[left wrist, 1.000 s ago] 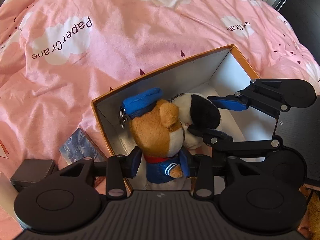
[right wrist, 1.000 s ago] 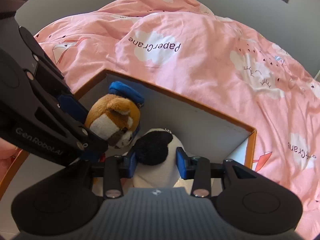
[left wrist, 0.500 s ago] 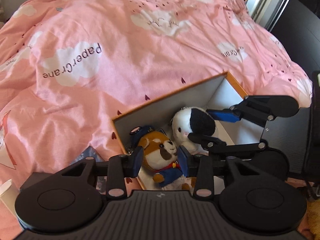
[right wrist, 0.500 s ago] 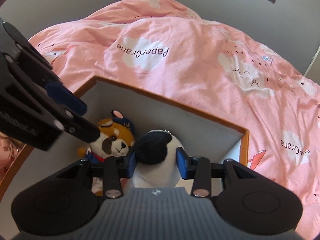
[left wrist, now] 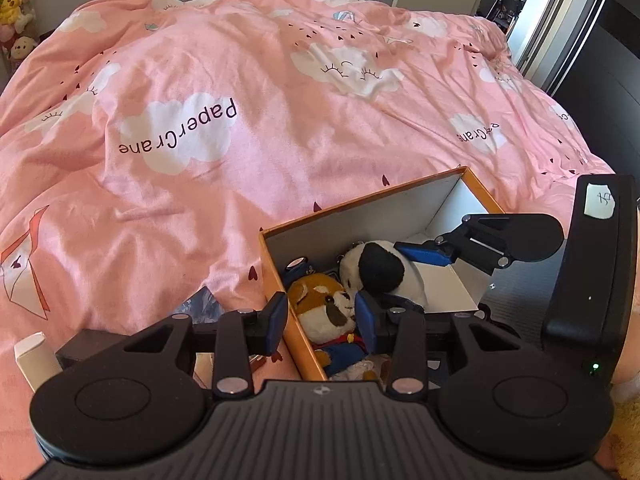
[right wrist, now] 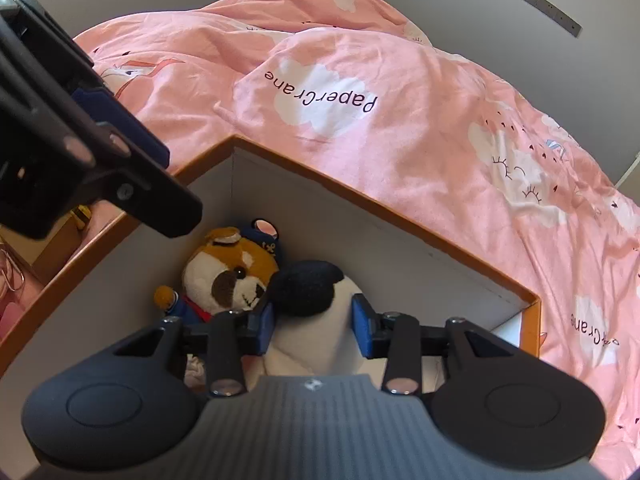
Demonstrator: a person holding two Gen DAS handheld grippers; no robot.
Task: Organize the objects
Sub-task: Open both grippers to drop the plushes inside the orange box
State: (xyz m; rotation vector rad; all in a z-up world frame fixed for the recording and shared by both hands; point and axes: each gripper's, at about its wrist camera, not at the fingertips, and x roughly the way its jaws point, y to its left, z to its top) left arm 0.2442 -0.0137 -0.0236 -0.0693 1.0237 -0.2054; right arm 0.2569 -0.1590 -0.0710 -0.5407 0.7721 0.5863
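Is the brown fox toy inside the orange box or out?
Inside. The brown fox toy lies within the orange box's white walls, beside the black-and-white plush.

— What is carrying everything?
— A bed under a pink cloud-print duvet [left wrist: 248,92] is bearing an orange box [left wrist: 280,280], while a dark patterned packet [left wrist: 202,302] is lying just beside its left wall.
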